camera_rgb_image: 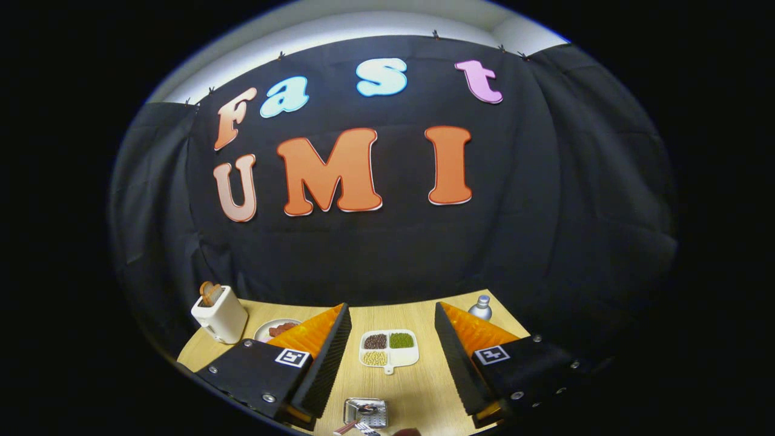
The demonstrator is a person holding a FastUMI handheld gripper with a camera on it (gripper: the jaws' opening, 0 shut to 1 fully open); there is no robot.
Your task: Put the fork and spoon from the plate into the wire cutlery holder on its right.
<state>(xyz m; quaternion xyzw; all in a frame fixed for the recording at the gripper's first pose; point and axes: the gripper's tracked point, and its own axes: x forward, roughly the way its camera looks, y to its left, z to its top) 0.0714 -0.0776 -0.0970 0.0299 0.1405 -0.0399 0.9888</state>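
While apart, tool [392, 315] above holder [366, 412].

matt wood-grain table [418, 387], glossy toaster [219, 315], shiny metal holder [366, 413]

Claw [392, 315] spread wide, empty, above wooden table [418, 387], divided dish [389, 349] between fingers

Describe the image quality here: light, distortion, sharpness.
Gripper view: strong fisheye bend, so the table edge and wall curve; light is even on the table, dim on the cloth; the divided dish and toaster are fairly sharp, the metal holder between the open gripper's fingers is small and hard to read.
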